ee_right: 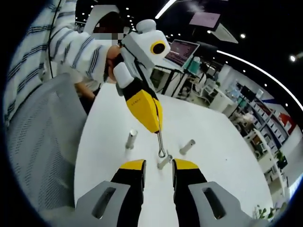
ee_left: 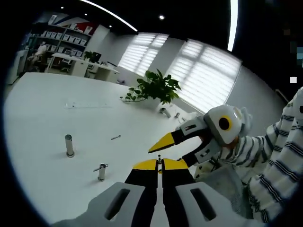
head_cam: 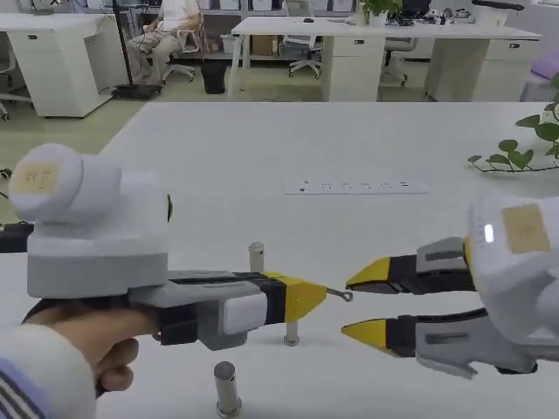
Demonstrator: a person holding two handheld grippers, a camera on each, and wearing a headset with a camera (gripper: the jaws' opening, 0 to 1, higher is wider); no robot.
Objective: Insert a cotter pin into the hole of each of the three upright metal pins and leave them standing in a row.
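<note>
The left tool [head_cam: 319,295] is pinching a thin silver cotter pin [head_cam: 339,294], whose looped end is pointing toward three o'clock. The right tool [head_cam: 348,306] is gaping wide beside that loop. On the white desk [head_cam: 349,148], the stubby grey middle metal pin [head_cam: 292,333] is standing under the left tool. The far metal pin [head_cam: 256,256] is standing at its eleven o'clock and the near metal pin [head_cam: 227,387] at eight.

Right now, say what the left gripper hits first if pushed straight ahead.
Probably the right gripper. The left gripper, shut on a cotter pin, points into the gap between the right one's open jaws, so the pin leads in. Depth is unclear; it may brush a jaw.
</note>
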